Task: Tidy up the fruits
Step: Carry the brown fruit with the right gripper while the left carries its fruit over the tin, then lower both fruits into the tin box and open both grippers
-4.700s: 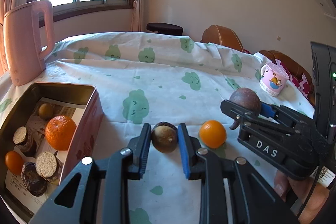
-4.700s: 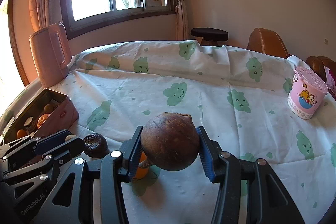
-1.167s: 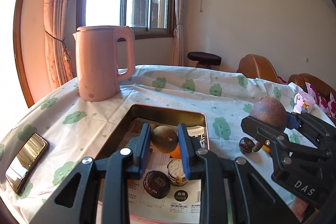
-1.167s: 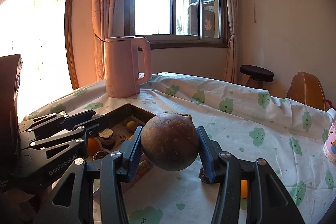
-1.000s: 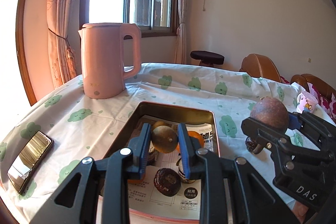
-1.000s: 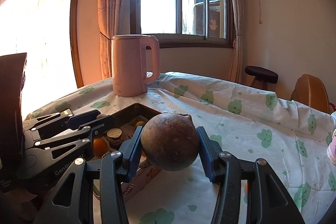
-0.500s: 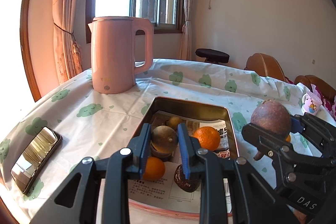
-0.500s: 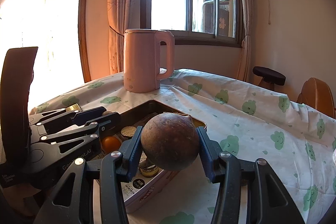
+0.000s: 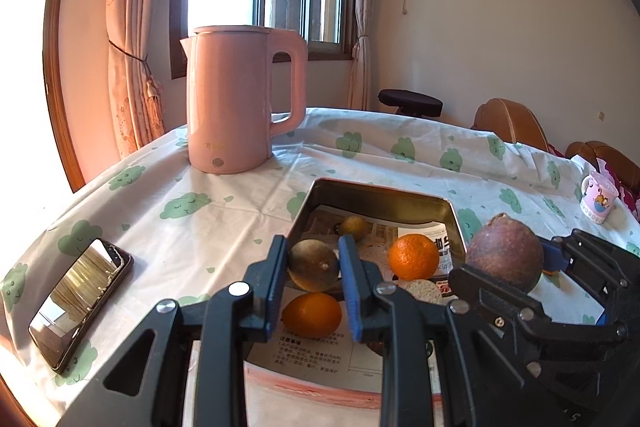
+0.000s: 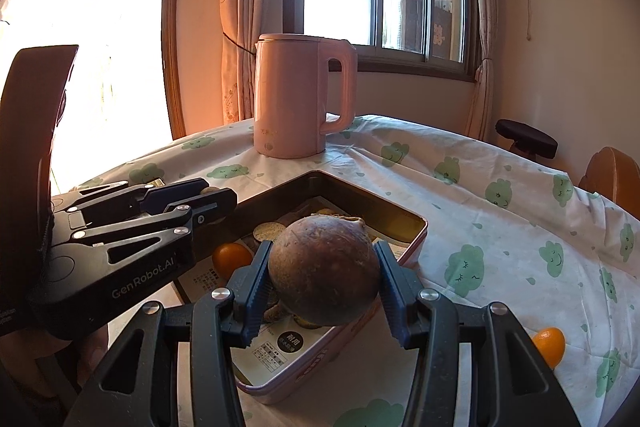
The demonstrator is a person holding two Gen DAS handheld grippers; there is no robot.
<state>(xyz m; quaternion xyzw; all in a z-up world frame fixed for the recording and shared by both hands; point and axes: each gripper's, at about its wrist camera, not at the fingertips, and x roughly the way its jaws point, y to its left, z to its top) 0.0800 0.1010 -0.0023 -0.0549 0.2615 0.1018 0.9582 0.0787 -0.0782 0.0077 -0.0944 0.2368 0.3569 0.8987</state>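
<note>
Left wrist view: your left tool [image 9: 313,267] is clenched on a small brownish round fruit [image 9: 313,265], held over the near-left part of the pink tin [image 9: 384,191]. Inside the tin lie an orange [image 9: 414,256], a smaller orange fruit [image 9: 312,315] and a yellowish one [image 9: 354,227]. Your right tool [image 10: 324,277] grips a large brown round fruit [image 10: 324,277] above the tin's near right edge. A pink kettle [image 9: 234,99] stands on the desk beyond.
</note>
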